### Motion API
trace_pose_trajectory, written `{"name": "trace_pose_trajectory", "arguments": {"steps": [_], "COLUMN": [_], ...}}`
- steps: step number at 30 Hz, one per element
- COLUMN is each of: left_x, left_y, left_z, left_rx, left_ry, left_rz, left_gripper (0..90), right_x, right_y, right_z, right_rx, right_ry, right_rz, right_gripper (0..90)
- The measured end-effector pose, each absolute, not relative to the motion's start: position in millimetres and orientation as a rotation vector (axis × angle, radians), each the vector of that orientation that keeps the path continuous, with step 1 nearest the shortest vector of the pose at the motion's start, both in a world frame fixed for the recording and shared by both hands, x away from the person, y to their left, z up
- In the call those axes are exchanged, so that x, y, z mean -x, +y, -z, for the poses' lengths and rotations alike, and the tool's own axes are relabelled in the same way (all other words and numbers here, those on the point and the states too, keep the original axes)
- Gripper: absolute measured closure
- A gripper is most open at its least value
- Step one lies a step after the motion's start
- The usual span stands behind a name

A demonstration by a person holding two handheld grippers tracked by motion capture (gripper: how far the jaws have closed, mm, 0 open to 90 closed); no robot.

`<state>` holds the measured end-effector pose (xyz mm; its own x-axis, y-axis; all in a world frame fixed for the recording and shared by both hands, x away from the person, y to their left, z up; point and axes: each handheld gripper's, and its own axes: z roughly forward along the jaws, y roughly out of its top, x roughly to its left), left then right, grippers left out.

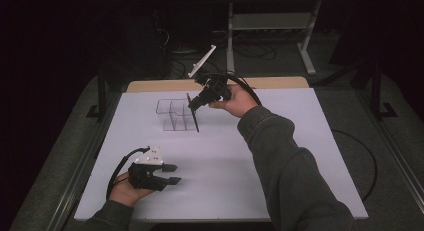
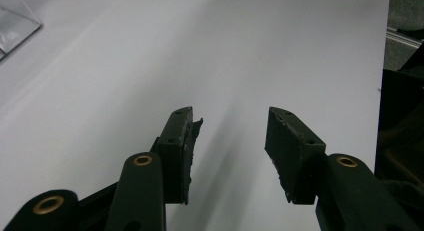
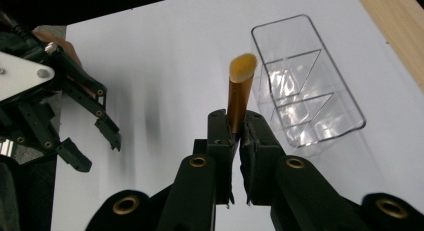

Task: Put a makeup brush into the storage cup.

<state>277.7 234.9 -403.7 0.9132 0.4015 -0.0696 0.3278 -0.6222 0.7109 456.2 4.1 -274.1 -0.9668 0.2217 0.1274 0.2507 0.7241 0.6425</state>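
While the right gripper (image 3: 237, 131) pinches a gold-handled flat-bristled makeup brush (image 3: 240, 88) beside the clear plastic three-compartment organizer (image 3: 305, 86), insertion remains; the left gripper (image 2: 230, 141) rests spread.

Left gripper (image 1: 172, 174): we rest it low near our table edge, jaws apart
Right gripper (image 1: 191, 105): we hold it raised, arm outstretched, jaws clamped

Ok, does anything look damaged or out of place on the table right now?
The pads on the left gripper look worn: their edges are ragged and chipped. Otherwise nothing stands out; the clear organizer stands upright and empty, and the right gripper holds the makeup brush near it.
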Motion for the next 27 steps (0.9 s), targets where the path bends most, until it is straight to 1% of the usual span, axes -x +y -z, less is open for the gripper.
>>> {"name": "trace_pose_trajectory", "arguments": {"steps": [11,27], "left_x": [-278,-276], "left_y": [238,240], "left_z": [402,400], "left_rx": [-2.283,-2.274], "left_ry": [0.518,0.529], "left_rz": [-0.129,-0.132], "left_gripper": [53.2,49.6], "right_x": [-473,-493], "right_y": [21,40], "right_z": [262,249], "right_rx": [0.415,0.462], "right_ry": [-2.902,-2.919], "right_rz": [1.087,1.122], "right_gripper": [82.8,82.8]}}
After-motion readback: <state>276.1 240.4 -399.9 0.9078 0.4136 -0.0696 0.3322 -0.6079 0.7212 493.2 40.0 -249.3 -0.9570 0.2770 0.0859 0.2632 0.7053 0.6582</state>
